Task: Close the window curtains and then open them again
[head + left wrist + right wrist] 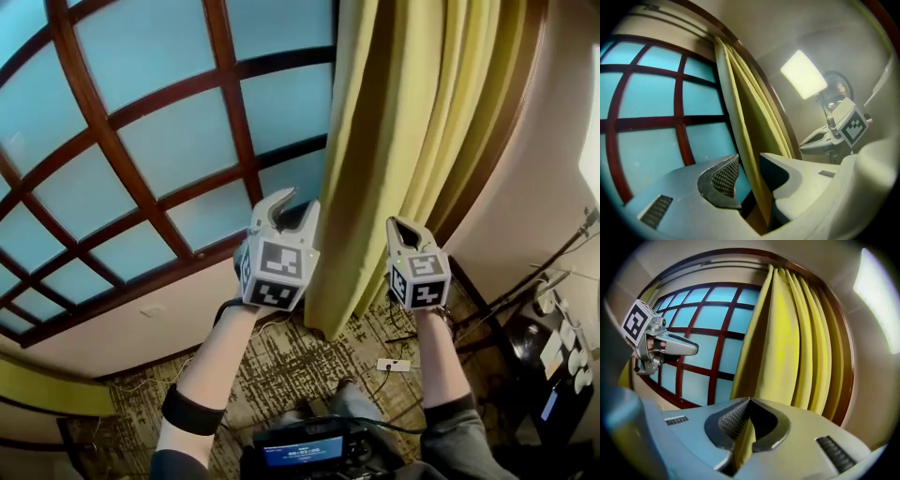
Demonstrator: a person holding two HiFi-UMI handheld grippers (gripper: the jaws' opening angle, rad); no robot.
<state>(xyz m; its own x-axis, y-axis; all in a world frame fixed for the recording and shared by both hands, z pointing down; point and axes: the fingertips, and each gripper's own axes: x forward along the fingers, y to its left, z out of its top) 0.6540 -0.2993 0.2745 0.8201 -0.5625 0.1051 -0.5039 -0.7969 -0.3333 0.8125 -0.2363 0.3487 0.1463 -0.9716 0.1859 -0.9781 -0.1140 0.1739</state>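
Observation:
The yellow curtain hangs bunched at the right side of the wood-barred window. My right gripper is shut on a fold of that curtain; the fabric runs down between its closed pads. My left gripper sits at the curtain's left edge. In the left gripper view the curtain edge passes between the left gripper's parted jaws and lies against the right one. Blue glass shows between it and the left pad. Both grippers point about level at the window.
A second yellow curtain shows at the lower left. Patterned carpet with a white power strip and cables lies below. A dark stand with white objects is at the right, and a lit wall lamp is beyond the curtain.

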